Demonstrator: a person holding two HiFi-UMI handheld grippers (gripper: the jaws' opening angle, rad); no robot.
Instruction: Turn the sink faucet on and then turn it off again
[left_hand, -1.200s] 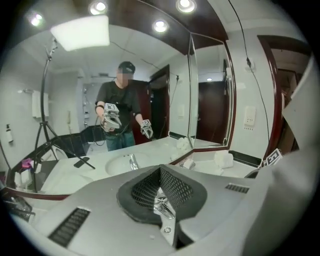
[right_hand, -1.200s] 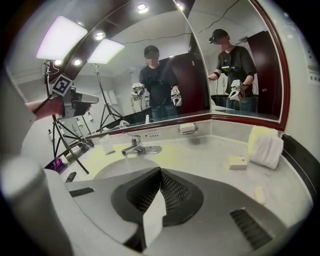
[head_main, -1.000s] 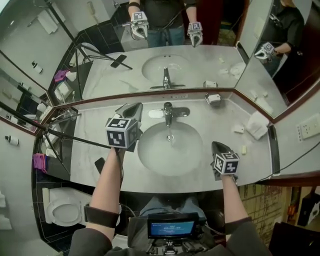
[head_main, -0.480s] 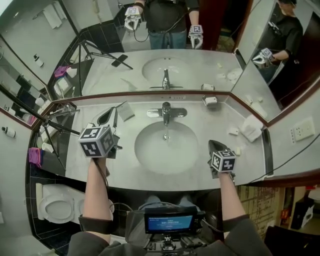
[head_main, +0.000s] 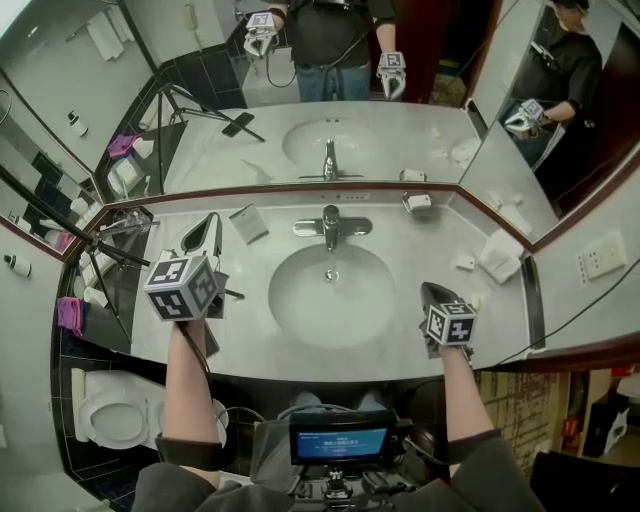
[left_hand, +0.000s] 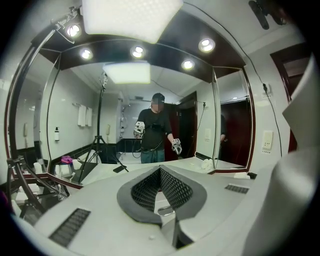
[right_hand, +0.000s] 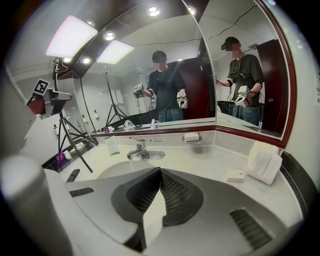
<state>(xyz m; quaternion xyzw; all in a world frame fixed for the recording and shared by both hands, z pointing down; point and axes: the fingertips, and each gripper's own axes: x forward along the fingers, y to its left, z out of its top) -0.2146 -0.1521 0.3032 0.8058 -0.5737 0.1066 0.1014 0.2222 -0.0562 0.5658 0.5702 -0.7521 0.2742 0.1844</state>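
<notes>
Holding the left hand-held gripper (head_main: 208, 226) and the right hand-held gripper (head_main: 430, 291) clear of the faucet (head_main: 331, 225), one on each side of the sink basin (head_main: 290, 300).

Left hand-held gripper: jaws closed, nothing between them, raised over the worktop (head_main: 420, 250) left of the basin, aimed at the mirror (head_main: 330, 140). Right hand-held gripper: jaws closed too, empty, at the basin's front right rim, angled down toward the faucet. Faucet stands upright at the back centre of the basin, just below the mirror ledge, well apart from both grippers. Can't tell whether water is running. Soap dish (head_main: 418, 202) sits right of the faucet, and a folded white towel (head_main: 498, 255) lies at the worktop's right rear.
</notes>
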